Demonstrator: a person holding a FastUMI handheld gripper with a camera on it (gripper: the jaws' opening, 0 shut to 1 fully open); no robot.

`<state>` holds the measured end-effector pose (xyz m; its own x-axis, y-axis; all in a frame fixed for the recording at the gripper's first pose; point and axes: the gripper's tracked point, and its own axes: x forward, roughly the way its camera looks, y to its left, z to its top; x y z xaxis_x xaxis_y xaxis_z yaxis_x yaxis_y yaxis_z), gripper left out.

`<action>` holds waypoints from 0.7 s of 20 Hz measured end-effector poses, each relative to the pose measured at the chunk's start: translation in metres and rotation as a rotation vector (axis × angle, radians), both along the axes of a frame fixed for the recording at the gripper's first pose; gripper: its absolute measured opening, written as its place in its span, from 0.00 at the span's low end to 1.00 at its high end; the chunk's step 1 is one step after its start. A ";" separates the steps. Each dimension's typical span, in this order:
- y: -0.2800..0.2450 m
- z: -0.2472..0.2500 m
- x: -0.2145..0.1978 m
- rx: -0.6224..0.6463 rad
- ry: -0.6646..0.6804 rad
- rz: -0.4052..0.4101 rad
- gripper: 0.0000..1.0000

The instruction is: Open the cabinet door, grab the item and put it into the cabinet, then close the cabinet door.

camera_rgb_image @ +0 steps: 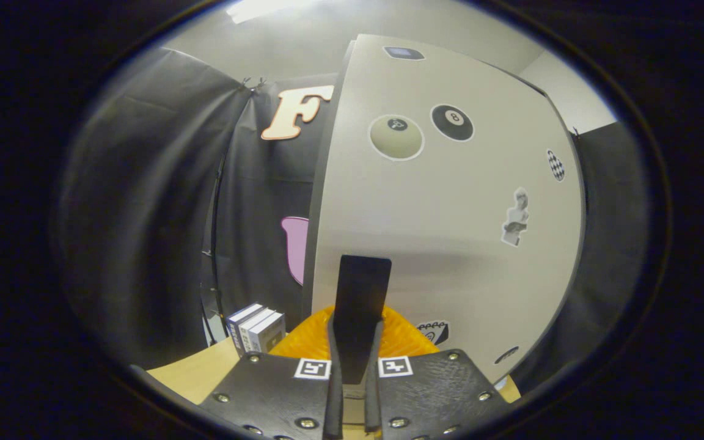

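Note:
A white cabinet with several stickers rises close in front of me, its dark left edge running top to bottom. A flat black handle sticks up from between my fingers. My gripper is shut on that handle, and both fingers press its sides. An orange ribbed item lies on the table just behind the fingers, at the cabinet's foot, partly hidden by them. I cannot tell whether the door is ajar.
Three white boxes stand upright on the wooden table, left of the orange item. Black cloth walls hang to the left and right of the cabinet. A bright ceiling light shows above.

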<state>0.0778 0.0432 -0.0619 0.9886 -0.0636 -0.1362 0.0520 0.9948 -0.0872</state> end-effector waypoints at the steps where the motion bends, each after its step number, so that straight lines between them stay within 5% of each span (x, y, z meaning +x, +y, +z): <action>1: -0.001 0.001 -0.003 0.006 0.000 -0.008 0.14; 14: -0.017 0.009 -0.065 0.015 -0.026 -0.110 0.14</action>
<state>0.0132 0.0259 -0.0532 0.9789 -0.1704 -0.1124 0.1634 0.9841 -0.0692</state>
